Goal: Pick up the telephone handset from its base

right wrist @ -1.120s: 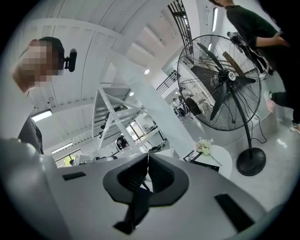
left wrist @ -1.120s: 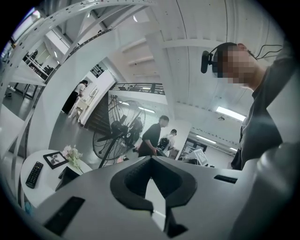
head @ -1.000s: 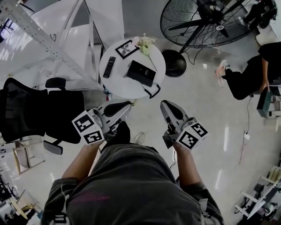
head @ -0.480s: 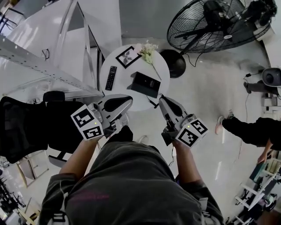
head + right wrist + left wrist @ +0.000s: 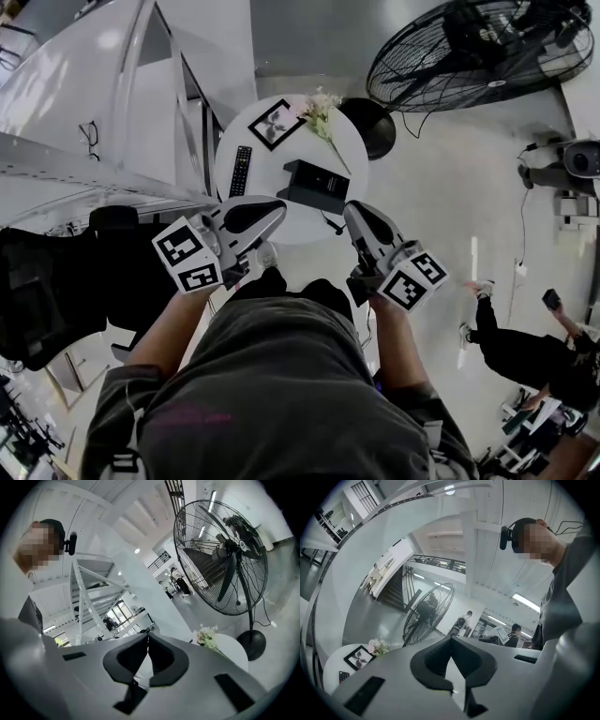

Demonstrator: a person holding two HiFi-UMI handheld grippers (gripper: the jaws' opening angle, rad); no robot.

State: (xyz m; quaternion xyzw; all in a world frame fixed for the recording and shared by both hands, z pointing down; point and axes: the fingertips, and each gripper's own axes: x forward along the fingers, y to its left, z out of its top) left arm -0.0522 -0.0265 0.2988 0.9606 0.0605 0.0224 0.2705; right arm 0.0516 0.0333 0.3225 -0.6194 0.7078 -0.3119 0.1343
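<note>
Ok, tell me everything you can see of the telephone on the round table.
The telephone is a flat black rectangular set, plastic by its look, lying slightly askew on the round white table, toward its near side. A small pale mark shows near its right edge. A dark cord leaves its near corner and loops past the table's edge. Its parts cannot be told apart in this view. A flower stem passes close by its far right corner.

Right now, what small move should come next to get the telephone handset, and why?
Probably open the right gripper and ease it toward the black telephone on the round white table: its jaws are shut and empty, and the phone lies just ahead of it.
</note>
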